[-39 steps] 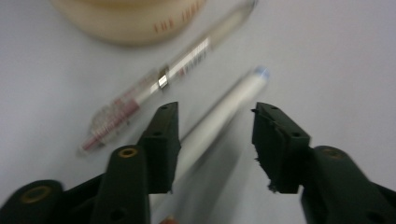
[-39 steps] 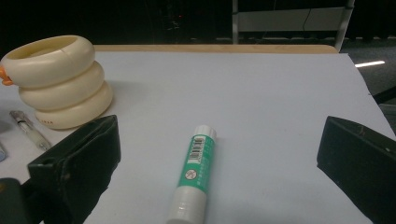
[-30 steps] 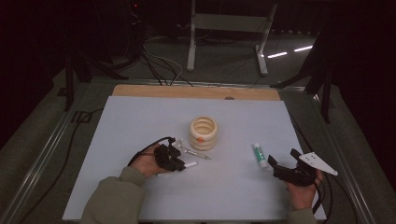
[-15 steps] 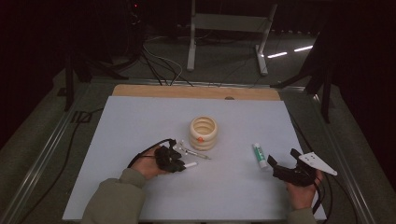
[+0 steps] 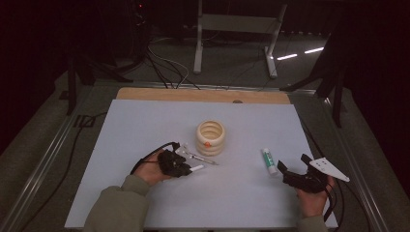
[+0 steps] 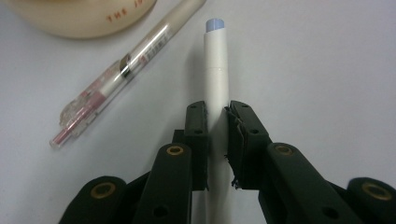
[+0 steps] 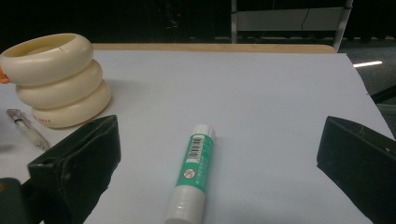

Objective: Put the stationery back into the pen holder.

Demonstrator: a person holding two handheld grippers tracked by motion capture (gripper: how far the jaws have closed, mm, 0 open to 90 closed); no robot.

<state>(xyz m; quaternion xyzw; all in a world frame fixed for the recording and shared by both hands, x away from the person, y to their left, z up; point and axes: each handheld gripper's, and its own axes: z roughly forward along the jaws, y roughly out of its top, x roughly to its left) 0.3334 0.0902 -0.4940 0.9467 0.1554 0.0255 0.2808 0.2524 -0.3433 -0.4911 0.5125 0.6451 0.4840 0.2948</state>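
A white table (image 5: 145, 125) carries a cream ringed holder (image 5: 211, 137) at its middle. The right gripper (image 5: 283, 170) stands released just before a green glue stick (image 7: 192, 176). The left gripper (image 6: 217, 114) grasps a white marker (image 6: 215, 65) lying on the table beside a clear pen (image 6: 112, 79).

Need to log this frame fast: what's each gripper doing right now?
Left gripper: shut on the white pen, which lies on the table.
Right gripper: open, holding nothing; the glue stick lies between its jaws, untouched.
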